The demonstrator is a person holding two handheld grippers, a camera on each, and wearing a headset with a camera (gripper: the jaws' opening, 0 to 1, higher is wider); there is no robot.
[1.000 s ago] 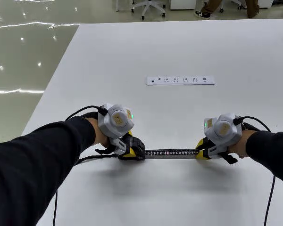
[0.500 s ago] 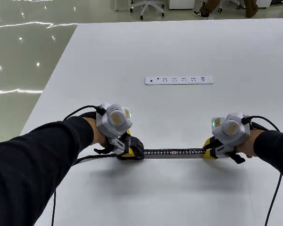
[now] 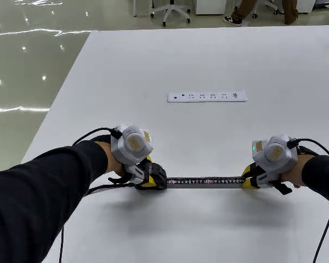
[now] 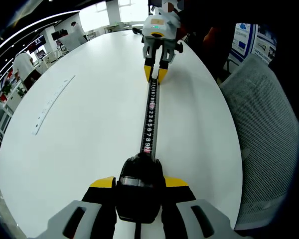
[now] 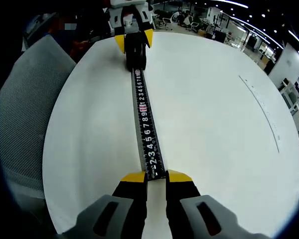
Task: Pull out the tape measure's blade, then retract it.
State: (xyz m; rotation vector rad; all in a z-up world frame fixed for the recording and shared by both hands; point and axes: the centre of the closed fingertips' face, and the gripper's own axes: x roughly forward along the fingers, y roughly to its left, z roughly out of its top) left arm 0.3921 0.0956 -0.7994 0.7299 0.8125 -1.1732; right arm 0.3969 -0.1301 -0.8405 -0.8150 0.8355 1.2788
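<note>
The black tape measure case (image 3: 154, 174) (image 4: 139, 186) rests on the white table (image 3: 208, 60), with my left gripper (image 3: 148, 179) (image 4: 139, 183) shut around it. Its dark numbered blade (image 3: 205, 181) (image 4: 149, 119) (image 5: 146, 129) runs flat along the table to the right. My right gripper (image 3: 247, 182) (image 5: 154, 177) is shut on the blade's end. Across the table, the left gripper view catches the right gripper (image 4: 155, 74), and the right gripper view catches the left gripper (image 5: 133, 41) on the case (image 5: 135, 52).
A white power strip (image 3: 206, 96) lies flat further back on the table. The table's left edge borders a shiny floor (image 3: 27, 60). Office chairs and a person's legs stand beyond the far edge. Cables trail from both grippers.
My right gripper has moved to the right with the blade end, and more blade is drawn out of the case. The left gripper keeps the case in place.
</note>
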